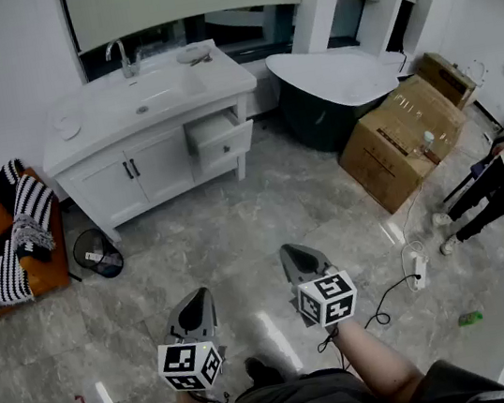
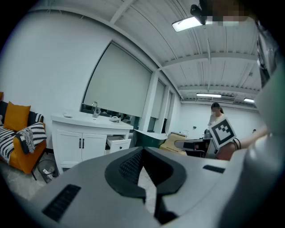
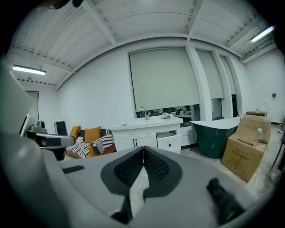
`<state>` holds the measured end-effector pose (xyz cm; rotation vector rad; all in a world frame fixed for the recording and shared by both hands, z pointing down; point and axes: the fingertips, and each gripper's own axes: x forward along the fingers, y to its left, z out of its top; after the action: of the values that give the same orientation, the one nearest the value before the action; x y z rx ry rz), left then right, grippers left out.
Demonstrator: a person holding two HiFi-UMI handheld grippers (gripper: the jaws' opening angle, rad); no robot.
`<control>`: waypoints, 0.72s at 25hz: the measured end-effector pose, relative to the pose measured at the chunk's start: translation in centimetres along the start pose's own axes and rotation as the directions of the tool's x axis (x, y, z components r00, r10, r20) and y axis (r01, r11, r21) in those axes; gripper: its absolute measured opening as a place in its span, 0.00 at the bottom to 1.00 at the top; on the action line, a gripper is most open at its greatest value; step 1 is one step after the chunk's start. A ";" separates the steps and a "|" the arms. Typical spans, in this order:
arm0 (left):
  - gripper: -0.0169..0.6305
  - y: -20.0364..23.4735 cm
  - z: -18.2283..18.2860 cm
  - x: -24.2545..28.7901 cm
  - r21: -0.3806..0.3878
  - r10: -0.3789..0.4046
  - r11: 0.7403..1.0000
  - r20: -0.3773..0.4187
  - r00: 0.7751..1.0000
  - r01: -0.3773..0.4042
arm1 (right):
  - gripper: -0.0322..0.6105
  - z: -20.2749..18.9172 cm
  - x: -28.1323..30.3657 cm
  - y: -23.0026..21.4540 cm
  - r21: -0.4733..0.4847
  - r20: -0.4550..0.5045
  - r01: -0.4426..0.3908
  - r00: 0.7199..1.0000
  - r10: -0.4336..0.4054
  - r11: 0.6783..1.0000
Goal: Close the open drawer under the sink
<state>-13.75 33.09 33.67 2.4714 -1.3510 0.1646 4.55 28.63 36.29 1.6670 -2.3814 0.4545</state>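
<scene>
marble floor (image 1: 239,236) separates the drawer (image 1: 220,135), open at the right end of the sink cabinet (image 1: 125,176), from the left gripper (image 1: 198,294) and right gripper (image 1: 291,254), both clenched empty, so the approach likely comes first, then a push on its front.

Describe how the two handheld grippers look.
Both the left gripper and right gripper are grey, tapering to a point, with black ribbed pads inside. Each carries a white cube with black square markers.
</scene>
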 end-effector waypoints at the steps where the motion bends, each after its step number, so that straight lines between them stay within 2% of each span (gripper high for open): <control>1: 0.05 -0.5 -0.1 0.1 0.002 -0.007 1.000 -0.002 1.000 0.007 | 0.09 0.1 -0.4 -0.1 -0.008 0.003 -0.005 1.000 0.005 1.000; 5: 0.05 -2.7 -0.1 0.2 0.024 -0.028 0.999 -0.001 1.000 0.028 | 0.09 0.4 -2.1 -0.7 -0.016 0.018 -0.013 1.000 0.013 1.000; 11: 0.05 -5.3 -0.2 -0.5 0.044 -0.006 0.999 0.002 1.000 0.005 | 0.09 -0.3 -4.7 -1.6 -0.005 0.019 -0.010 1.000 0.010 1.000; 18: 0.05 -5.1 -1.1 -0.1 0.038 0.004 0.999 -0.017 1.000 -0.003 | 0.09 -0.6 -4.1 -1.9 -0.022 -0.003 -0.024 1.000 0.024 0.999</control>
<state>-9.53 36.11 33.53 2.4933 -1.3579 0.2132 7.77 31.86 35.73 1.6292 -2.3986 0.4329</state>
